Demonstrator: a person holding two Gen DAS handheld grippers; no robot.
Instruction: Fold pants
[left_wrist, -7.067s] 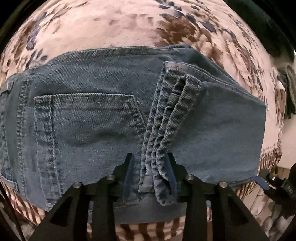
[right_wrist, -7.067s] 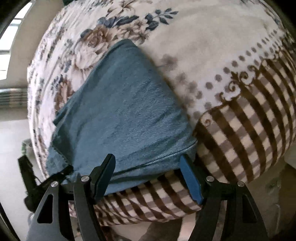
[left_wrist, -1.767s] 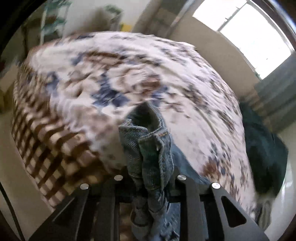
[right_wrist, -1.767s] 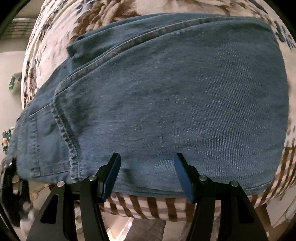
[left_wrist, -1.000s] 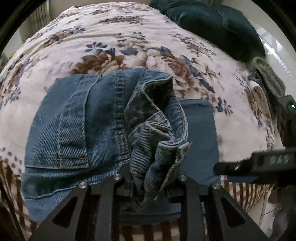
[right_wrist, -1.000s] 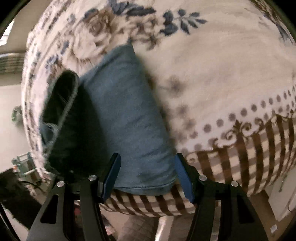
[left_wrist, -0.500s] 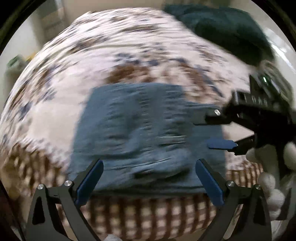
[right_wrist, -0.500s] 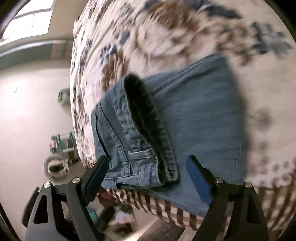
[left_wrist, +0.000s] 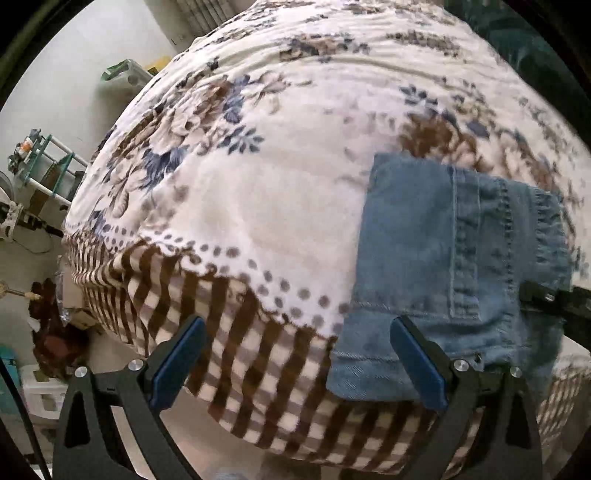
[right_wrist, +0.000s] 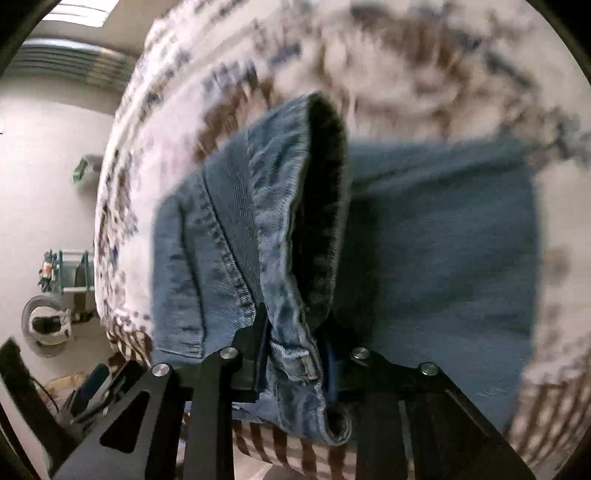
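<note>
1. Floral blanket (left_wrist: 258, 192), brown-checked border, covers the bed; shelf rack (left_wrist: 40, 162) by the wall.
2. Jeans (left_wrist: 443, 258) folded at the blanket's edge.
3. Left gripper (left_wrist: 295, 362) spread wide, empty.
4. Right gripper (right_wrist: 295, 362) clamped on the jeans' waistband.

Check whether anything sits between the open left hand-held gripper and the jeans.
Nothing visible does. The left hand-held gripper is open at the bed's edge, with only the blanket between it and the jeans. The right hand-held gripper is clamped on the jeans' edge.
</note>
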